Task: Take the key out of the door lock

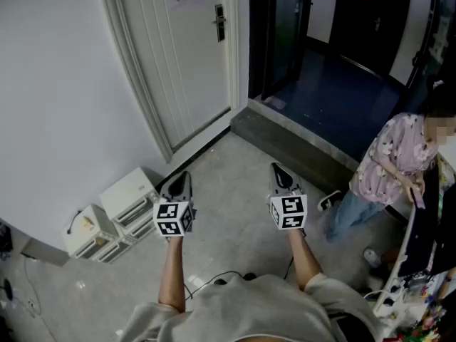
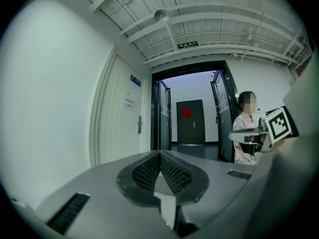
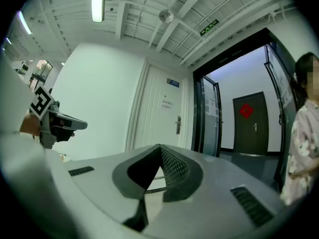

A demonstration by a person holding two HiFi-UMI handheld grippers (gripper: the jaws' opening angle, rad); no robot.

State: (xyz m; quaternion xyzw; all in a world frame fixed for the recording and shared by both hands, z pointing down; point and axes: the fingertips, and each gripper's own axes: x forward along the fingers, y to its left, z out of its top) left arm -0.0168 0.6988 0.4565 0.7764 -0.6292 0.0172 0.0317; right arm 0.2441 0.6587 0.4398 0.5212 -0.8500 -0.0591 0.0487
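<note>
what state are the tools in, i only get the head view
Observer: The left tool is shut, tips together, nothing between them.
Operator: and the right
Observer: The right tool is shut and empty too.
Operator: anything overhead
Observer: A green exit sign is mounted on the ceiling.

door [image 1: 189, 63] ahead; boxes [image 1: 114, 216] left; person [image 1: 395, 166] right
</note>
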